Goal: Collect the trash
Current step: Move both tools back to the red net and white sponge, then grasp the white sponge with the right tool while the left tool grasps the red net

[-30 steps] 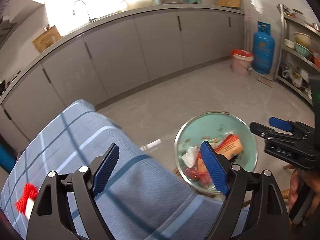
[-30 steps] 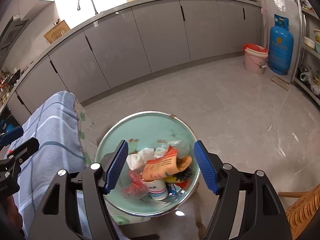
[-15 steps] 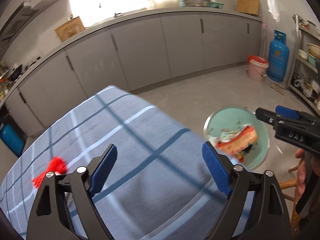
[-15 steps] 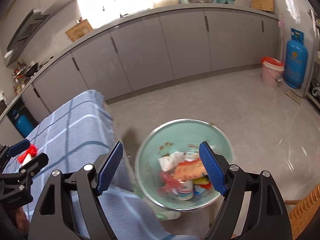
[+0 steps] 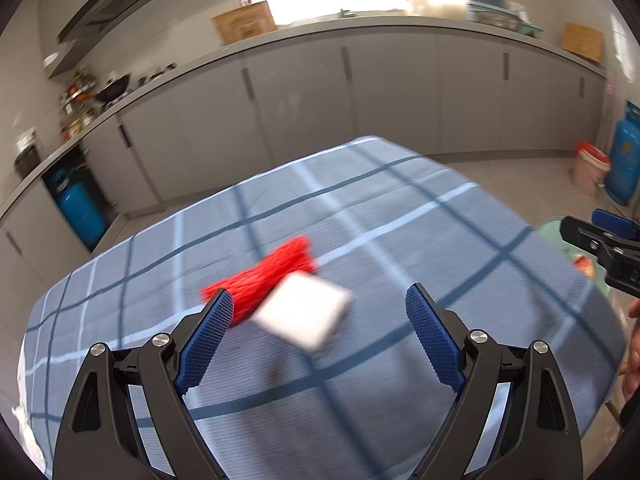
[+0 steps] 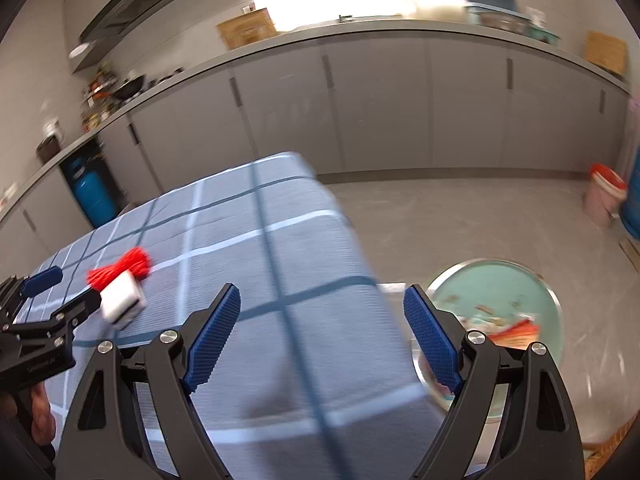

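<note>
Left gripper [image 5: 319, 340]: held above the table; its blue-padded jaws are spread wide with nothing clamped. The white block is seen in the gap between them, but no pad is touching it.
Right gripper [image 6: 322, 340]: held over the table's right edge; its jaws are opening and are parted wide, with nothing between the pads but cloth and floor beyond.
Red mesh sleeve [image 5: 266, 276]: lies on the tablecloth, just behind and partly under the white block; its near end is seen close to the left gripper's left pad. Blurred in both views.
White block [image 5: 304, 316]: rests on the tablecloth, touching the red mesh sleeve; what it is made of cannot be told through the blur.
Tablecloth [image 5: 420, 216]: blue with dark and white check lines, draped over the table and hanging down at its edge.
Basin [image 6: 516, 284]: a round pale-green basin with a metal rim, set low beside the table's right edge; wrappers and other trash are seen inside it, among them an orange packet [image 6: 516, 330].
Kitchen: grey cabinets [image 5: 392, 92] are lined along the far wall under a countertop; a blue gas cylinder [image 5: 624, 160] and a pink bucket [image 5: 590, 166] stand on the floor at the right.
</note>
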Tool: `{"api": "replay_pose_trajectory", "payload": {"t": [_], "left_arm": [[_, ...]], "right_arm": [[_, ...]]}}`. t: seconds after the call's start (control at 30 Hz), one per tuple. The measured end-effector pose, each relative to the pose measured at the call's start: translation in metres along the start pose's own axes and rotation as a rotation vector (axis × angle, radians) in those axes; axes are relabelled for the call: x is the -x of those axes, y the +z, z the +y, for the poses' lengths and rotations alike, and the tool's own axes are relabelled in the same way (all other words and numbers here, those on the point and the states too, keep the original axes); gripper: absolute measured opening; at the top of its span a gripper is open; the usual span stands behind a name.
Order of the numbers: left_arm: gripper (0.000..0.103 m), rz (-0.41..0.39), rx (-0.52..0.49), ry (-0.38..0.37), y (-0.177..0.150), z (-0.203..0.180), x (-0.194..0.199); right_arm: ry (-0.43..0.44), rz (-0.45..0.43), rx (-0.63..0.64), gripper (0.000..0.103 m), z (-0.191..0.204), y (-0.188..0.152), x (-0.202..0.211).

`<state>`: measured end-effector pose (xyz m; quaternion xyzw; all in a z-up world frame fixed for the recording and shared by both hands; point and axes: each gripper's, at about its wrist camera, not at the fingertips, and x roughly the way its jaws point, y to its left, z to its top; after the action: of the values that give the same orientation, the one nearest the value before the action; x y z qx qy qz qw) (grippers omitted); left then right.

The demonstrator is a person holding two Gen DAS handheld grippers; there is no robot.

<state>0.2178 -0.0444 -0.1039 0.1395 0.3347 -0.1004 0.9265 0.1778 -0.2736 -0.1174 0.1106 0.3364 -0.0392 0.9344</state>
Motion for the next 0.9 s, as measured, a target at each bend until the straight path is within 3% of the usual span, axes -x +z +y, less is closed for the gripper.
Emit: {"api": "replay_pose_trajectory", "payload": {"t": [0.53,0.9], "left_arm": [[0.087,0.057,0.173,0.080,-0.029,0.104,-0.014],[0.087,0.084,0.242,0.131,-0.045,0.150,-0.023]], "right_arm": [[0.121,0.062,0.211,0.085,0.129,-0.001,-0.033],[0.171,0.093,0.297,0.093,0.177,-0.008,-0.053]]}}
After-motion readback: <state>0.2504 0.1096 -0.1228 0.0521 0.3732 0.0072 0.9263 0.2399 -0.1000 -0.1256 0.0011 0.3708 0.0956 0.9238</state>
